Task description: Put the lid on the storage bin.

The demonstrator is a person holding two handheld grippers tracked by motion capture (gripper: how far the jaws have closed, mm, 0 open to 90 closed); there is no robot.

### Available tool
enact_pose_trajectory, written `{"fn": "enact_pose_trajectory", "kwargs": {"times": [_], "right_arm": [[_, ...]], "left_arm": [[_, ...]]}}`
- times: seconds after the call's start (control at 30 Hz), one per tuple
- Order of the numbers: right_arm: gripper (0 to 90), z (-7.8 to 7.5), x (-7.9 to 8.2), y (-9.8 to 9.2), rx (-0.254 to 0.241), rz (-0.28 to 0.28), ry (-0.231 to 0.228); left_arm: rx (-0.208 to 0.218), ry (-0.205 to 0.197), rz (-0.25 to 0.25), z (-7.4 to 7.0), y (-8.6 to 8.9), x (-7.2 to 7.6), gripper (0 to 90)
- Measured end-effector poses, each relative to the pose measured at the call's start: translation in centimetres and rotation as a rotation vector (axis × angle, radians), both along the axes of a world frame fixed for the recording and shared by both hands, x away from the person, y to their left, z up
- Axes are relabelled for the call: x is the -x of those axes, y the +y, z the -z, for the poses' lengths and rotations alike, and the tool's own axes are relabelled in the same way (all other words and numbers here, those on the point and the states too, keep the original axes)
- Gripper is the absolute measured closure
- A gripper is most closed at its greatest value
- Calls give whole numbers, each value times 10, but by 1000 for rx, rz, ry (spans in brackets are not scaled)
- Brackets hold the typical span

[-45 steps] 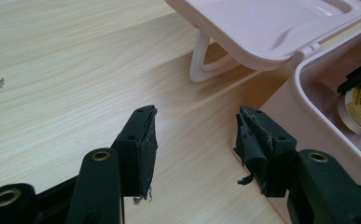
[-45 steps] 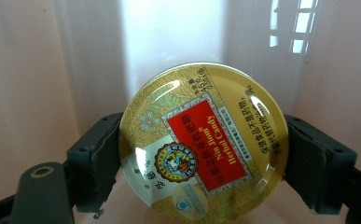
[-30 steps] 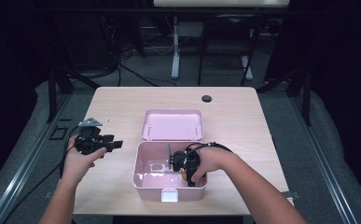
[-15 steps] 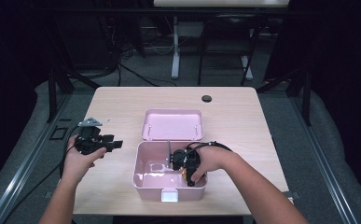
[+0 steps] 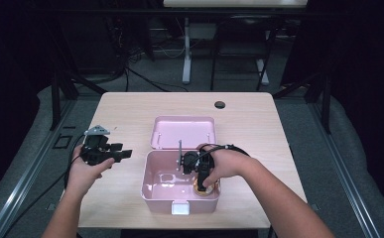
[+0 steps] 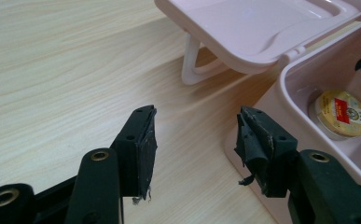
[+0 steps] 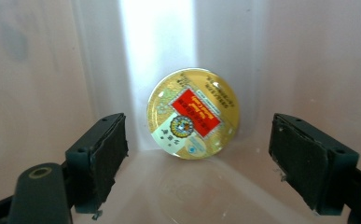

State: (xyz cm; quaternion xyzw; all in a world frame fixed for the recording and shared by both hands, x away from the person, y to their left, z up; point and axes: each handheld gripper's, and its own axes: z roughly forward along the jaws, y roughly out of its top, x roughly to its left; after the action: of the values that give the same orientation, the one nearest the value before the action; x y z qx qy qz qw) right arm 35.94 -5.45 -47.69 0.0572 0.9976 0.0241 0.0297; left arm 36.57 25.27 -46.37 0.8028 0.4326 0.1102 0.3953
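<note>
Inside one pink box (image 5: 155,181), one gold tin (image 7: 193,113) between parted jaws of right gripper (image 7: 197,158), untouched. Left gripper (image 6: 194,140) likewise agape, empty, over table (image 5: 130,109); one lid (image 5: 183,132) behind.

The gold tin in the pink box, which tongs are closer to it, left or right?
Right. The right tongs are down inside the box, open, jaws either side of the tin without touching. The left tongs hover over the table outside the box's left wall.
</note>
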Motion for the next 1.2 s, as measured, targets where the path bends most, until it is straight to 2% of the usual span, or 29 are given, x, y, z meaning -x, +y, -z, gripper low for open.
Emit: {"fn": "enact_pose_trajectory", "kwargs": {"times": [0.07, 0.27, 0.37, 0.5, 0.57, 0.67, 0.8, 0.93, 1.03, 1.1, 1.2], "right_arm": [[226, -5, 0, -1, -24, 12, -25], [262, -22, -3, -8, -108, 47, -58], [290, -27, -8, -13, -125, 88, -67], [298, -30, -12, -19, -133, 112, -68], [300, -33, -13, -20, -137, 111, -83], [310, -40, -14, -21, -176, 133, -106], [310, -47, -17, -24, -217, 176, -121], [310, -49, -25, -28, -222, 230, -127], [310, -52, -31, -32, -248, 274, -146], [310, -56, -35, -36, -275, 309, -157], [309, -59, -41, -40, -311, 358, -174]], "left_arm": [[-2, -4, 8, -1, -2, 1, 469], [15, -5, 33, -5, -7, 4, 460], [24, -9, 44, -7, -10, 6, 460], [8, -23, 57, -8, -13, 8, 477], [4, -26, 58, -9, -14, 9, 477], [18, -23, 72, -10, -16, 11, 476], [1, -34, 87, -9, -23, 14, 462], [-25, -34, 109, -8, -28, 18, 462], [13, -37, 138, -10, -32, 22, 452], [20, -50, 154, -10, -36, 25, 448], [26, -38, 169, -10, -41, 29, 433]]}}
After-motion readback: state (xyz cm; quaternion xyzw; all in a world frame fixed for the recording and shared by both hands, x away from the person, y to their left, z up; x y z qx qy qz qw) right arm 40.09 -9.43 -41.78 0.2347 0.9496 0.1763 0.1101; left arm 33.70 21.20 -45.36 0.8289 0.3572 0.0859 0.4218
